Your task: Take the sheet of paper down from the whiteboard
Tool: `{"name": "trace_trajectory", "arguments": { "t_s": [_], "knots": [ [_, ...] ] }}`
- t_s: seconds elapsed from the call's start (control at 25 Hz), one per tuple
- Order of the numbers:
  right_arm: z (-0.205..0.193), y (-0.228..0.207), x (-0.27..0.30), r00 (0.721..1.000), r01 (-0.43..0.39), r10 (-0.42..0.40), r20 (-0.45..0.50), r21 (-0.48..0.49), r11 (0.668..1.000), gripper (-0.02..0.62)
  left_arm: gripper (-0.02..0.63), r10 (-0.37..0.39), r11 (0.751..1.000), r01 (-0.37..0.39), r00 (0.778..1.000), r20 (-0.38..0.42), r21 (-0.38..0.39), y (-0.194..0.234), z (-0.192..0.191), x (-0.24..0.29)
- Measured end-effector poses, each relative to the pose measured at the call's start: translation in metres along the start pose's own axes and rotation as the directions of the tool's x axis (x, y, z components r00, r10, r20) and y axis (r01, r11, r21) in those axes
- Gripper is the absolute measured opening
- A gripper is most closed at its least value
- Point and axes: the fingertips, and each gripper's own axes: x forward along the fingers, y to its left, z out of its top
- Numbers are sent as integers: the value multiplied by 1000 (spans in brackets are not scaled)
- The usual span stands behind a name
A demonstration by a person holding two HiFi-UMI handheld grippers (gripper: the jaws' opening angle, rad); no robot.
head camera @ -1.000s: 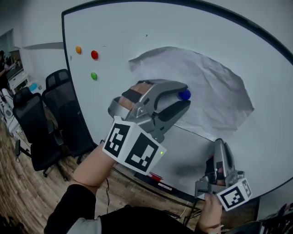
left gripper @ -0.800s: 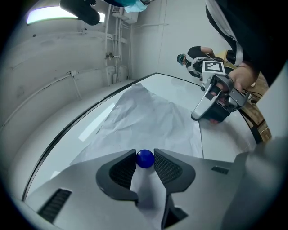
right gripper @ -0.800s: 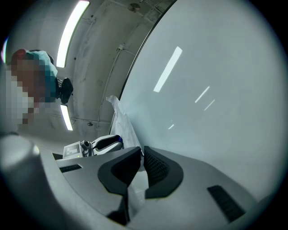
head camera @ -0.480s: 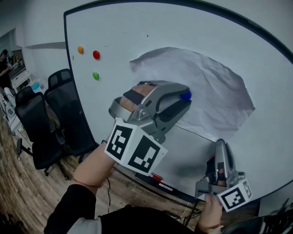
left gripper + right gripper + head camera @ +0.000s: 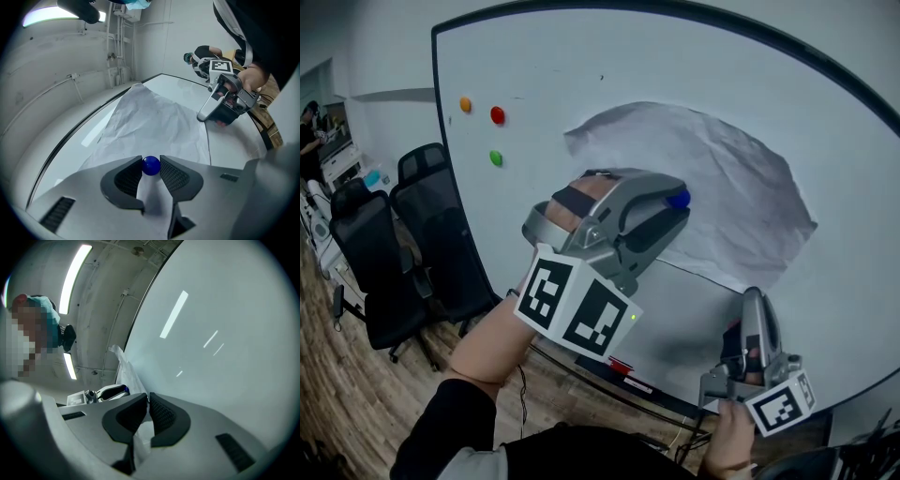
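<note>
Item under removal: the sheet of paper (image 5: 731, 187). It lies face-flat against the whiteboard (image 5: 534, 75), about midway between the board's left and right edges. It is creased and bulges slightly off the board.

Orientation: the sheet's long axis appears to run side to side, along the board's length. The short sides run up and down. Its upper left corner points toward the board's top left corner. Its lower edge faces the board's bottom edge.

Left gripper (image 5: 151, 165): the jaws have just been closing. A blue magnet (image 5: 151, 165) now sits between the pad tips and touches both. I judge it grasped. The magnet sits on the left part of the sheet and appears to be what pins it to the board. Grasping it is therefore the means of freeing the sheet.

Right gripper (image 5: 148, 401): clenched nearly flat at the sheet's lower edge, toward the board's bottom right. White paper shows in the slit between the pads. I judge it to be pinching the sheet, most likely so the paper does not drop once the magnet comes off.

Other items: orange (image 5: 465, 105), red (image 5: 497, 114) and green (image 5: 496, 157) magnets sit near the board's top left corner, well apart from the sheet and holding nothing.

Status: the magnet is not yet lifted off and the sheet is not yet down.
</note>
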Motion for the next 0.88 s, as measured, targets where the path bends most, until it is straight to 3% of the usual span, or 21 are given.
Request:
{"name": "trace_trajectory", "arguments": {
  "t_s": [0.56,0.88],
  "knots": [
    [6,-4,-2,999,23,-25,44,47,999,26,129,-39,999,39,999,-3,-20,-6,-1,-1],
    [6,-7,-2,999,29,-30,40,20,999,25,129,-33,999,34,998,56,-26,-4,18,-20]
  ]
}}
